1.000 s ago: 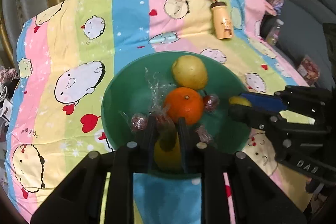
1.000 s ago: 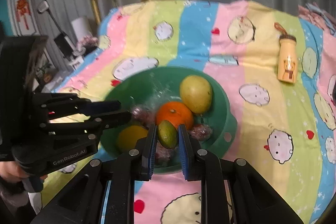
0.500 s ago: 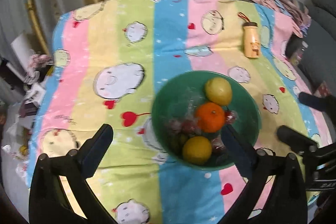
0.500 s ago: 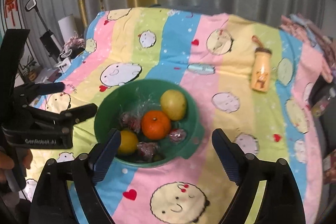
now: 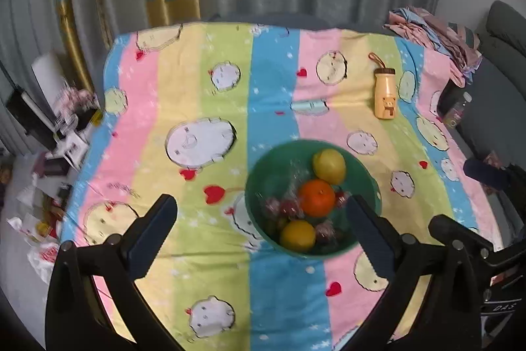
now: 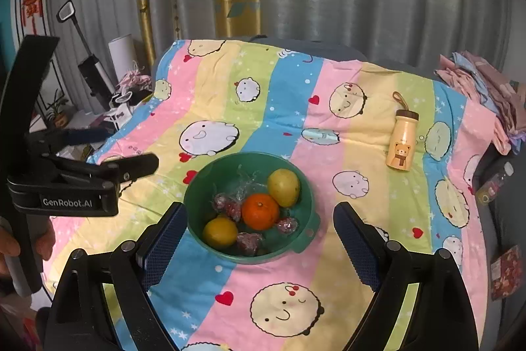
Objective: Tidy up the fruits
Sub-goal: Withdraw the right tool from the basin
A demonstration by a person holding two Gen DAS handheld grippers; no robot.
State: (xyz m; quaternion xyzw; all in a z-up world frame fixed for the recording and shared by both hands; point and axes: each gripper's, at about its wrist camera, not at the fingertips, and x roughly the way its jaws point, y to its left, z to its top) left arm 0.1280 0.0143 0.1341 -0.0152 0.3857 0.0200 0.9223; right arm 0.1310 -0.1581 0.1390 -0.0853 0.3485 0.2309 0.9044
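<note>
I hold both tools high above a bed spread with a striped cartoon blanket (image 6: pixel 269 107). My left gripper (image 5: pixel 259 232) is spread wide with nothing in it, and my right gripper (image 6: pixel 259 239) is likewise released and bare.

The fruit sits in a green bowl (image 6: pixel 197 186) on the blanket, toward the bed's near edge. In it are an orange (image 6: pixel 260 211), a yellow-green pear (image 6: pixel 283 187), a lemon (image 6: pixel 219 232) at the bowl's near side, and several wrapped sweets (image 6: pixel 227 207) with crinkled clear plastic.

I judge the gathering step done: no fruit lies loose on the blanket in either view. The next move, if any, calls only for checking the bed for strays; I see none. A small yellow bottle (image 6: pixel 402 140) with a bear picture lies toward the bed's far right corner and is not fruit.

The right view shows the left tool from the side, its arms apart, plus a mirror stand and clutter off the bed's left edge. The left view shows a grey sofa (image 5: pixel 499 32) off the right edge, and is blurrier.
</note>
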